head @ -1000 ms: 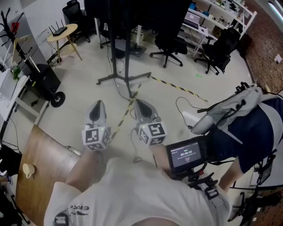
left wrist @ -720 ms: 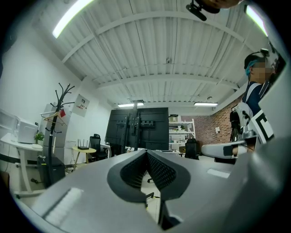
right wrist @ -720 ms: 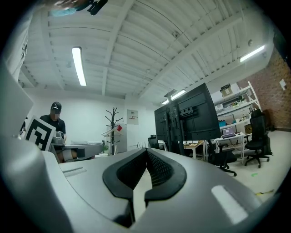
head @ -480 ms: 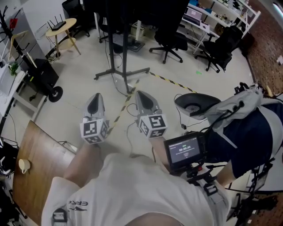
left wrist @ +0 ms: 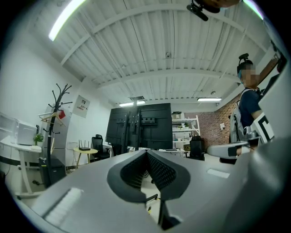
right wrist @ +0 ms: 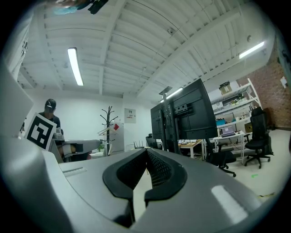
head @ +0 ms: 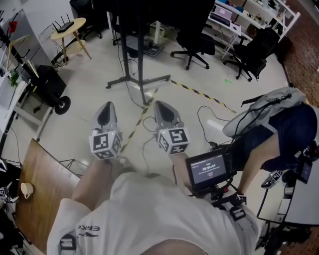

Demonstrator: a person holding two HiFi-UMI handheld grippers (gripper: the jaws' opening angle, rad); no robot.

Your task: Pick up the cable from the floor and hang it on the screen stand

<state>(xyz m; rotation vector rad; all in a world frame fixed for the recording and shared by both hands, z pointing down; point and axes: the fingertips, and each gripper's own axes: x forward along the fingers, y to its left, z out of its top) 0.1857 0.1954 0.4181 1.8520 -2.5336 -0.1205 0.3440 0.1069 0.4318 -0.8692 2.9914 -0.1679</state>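
Holding both grippers side by side over the floor (head: 89,102), we find the left gripper (head: 106,107) and the right gripper (head: 162,105) each pointing across the room toward the stand (head: 141,60). Both are closed. In the left gripper view, the left gripper (left wrist: 146,153) has its ribbed pads pressed together with nothing between them. The right gripper view shows the right gripper (right wrist: 146,150) the same way, jaws together and empty. The cable (head: 144,152) lies on the floor as a thin dark line between and just below the two grippers in the head view, and neither one touches it. We cannot tell where its ends run. The stand rises ahead of us, its legs spread on the floor and its dark screen (head: 149,12) cut off by the top edge. That screen (left wrist: 138,125) fills the middle of the left gripper view and sits right of centre (right wrist: 186,116) in the right gripper view. Striped tape (head: 197,92) crosses the floor from the stand's foot, and one strip runs back between the grippers. Chairs (head: 194,47) stand beyond the stand to the right, with a round side table (head: 70,36) off to the left. At our right stands a person (head: 269,129) wearing a grey backpack. A wooden table (head: 45,174) with a cup (head: 25,191) on it is at our lower left.
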